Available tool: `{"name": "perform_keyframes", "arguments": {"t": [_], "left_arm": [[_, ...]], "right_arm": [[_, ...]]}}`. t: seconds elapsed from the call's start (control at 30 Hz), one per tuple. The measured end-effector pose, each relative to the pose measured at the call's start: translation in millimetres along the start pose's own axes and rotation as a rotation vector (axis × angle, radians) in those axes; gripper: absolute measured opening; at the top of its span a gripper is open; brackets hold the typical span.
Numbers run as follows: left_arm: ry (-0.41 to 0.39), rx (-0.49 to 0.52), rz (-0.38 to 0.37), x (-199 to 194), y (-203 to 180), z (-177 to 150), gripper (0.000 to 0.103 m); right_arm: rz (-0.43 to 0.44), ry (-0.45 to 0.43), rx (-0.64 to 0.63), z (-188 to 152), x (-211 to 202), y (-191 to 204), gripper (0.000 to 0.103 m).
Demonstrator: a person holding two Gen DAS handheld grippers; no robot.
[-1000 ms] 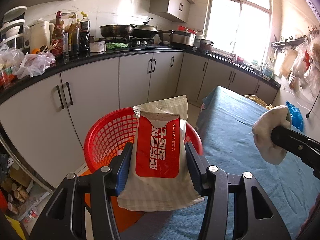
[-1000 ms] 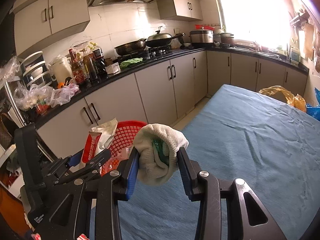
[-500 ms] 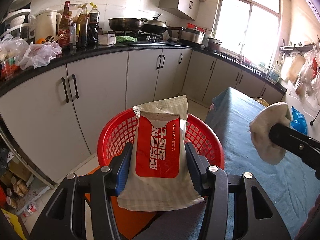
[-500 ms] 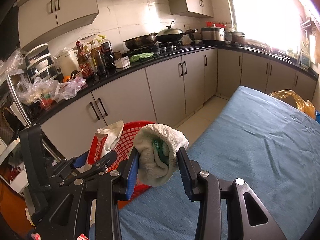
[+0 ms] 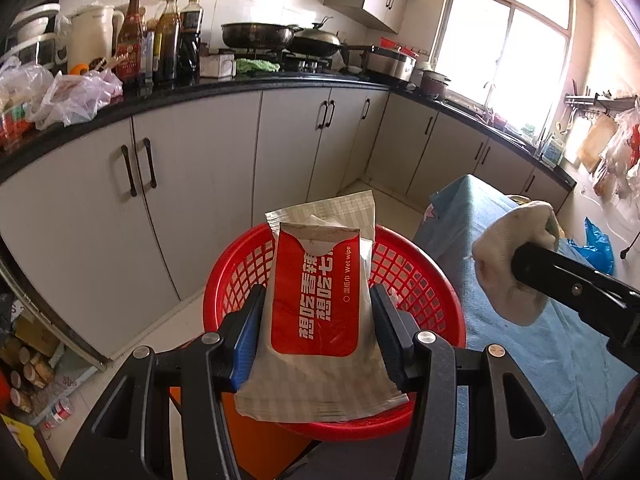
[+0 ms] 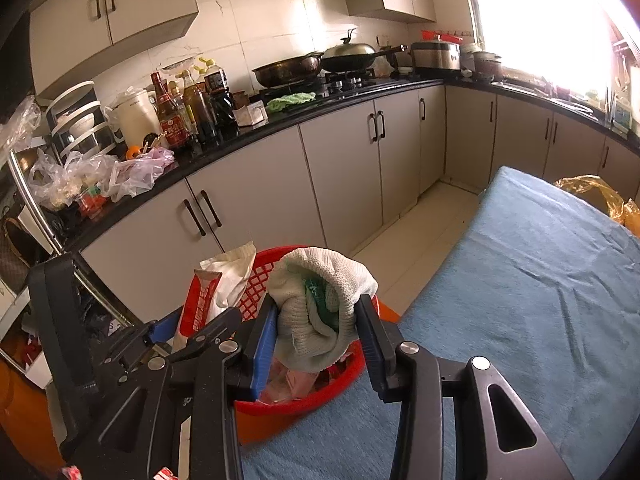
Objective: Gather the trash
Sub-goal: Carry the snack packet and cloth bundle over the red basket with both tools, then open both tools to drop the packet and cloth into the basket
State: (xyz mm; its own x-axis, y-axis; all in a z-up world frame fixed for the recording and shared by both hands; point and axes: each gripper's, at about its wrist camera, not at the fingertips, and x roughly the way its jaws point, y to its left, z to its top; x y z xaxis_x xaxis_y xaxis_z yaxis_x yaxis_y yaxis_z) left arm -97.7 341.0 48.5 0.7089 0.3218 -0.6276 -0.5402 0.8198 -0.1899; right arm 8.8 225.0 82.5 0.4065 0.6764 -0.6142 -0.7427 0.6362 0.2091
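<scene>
My left gripper (image 5: pixel 316 312) is shut on a red and beige wet wipe packet (image 5: pixel 316 300) and holds it over the red mesh basket (image 5: pixel 424 276). My right gripper (image 6: pixel 316 324) is shut on a balled white cloth (image 6: pixel 316 312) with green inside, over the basket's near rim (image 6: pixel 352 376). The cloth (image 5: pixel 512 264) and right gripper also show at the right of the left wrist view. The packet (image 6: pixel 212 296) and left gripper show at the left of the right wrist view. Some pinkish trash (image 6: pixel 288 384) lies in the basket.
The basket stands at the end of a table with a blue cloth (image 6: pixel 520 300). Grey kitchen cabinets (image 5: pixel 200 184) and a black counter with bottles (image 5: pixel 160 40), pans and plastic bags run behind. A yellow bag (image 6: pixel 592 192) and blue bag (image 5: pixel 596 240) lie at the table's far side.
Both grippers have moved toward the basket with their loads. The basket now lies under the packet and under the cloth. Both grips are unchanged.
</scene>
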Motion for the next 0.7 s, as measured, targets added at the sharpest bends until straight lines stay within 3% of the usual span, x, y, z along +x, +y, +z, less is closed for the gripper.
{"name": "perform_keyframes", "arguments": {"t": [0.3, 0.33, 0.37, 0.43, 0.53, 0.7], "left_arm": [[0.019, 0.013, 0.014, 10, 1, 3, 0.051], [0.023, 0.012, 0.012, 10, 1, 3, 0.053], [0.027, 0.011, 0.008, 11, 1, 3, 0.06], [0.025, 0.009, 0.005, 10, 1, 1, 0.07], [-0.001, 0.017, 0.024, 4, 1, -2, 0.074], [-0.06, -0.003, 0.066, -14, 3, -6, 0.087]], "right_arm": [[0.007, 0.039, 0.024, 10, 25, 0, 0.045], [0.007, 0.048, 0.024, 11, 29, 0, 0.054], [0.005, 0.048, 0.027, 12, 30, -1, 0.064], [-0.002, 0.036, 0.029, 11, 29, -2, 0.067], [-0.009, 0.019, 0.038, 11, 21, -6, 0.067], [-0.042, -0.026, 0.055, 7, -1, -13, 0.081]]}}
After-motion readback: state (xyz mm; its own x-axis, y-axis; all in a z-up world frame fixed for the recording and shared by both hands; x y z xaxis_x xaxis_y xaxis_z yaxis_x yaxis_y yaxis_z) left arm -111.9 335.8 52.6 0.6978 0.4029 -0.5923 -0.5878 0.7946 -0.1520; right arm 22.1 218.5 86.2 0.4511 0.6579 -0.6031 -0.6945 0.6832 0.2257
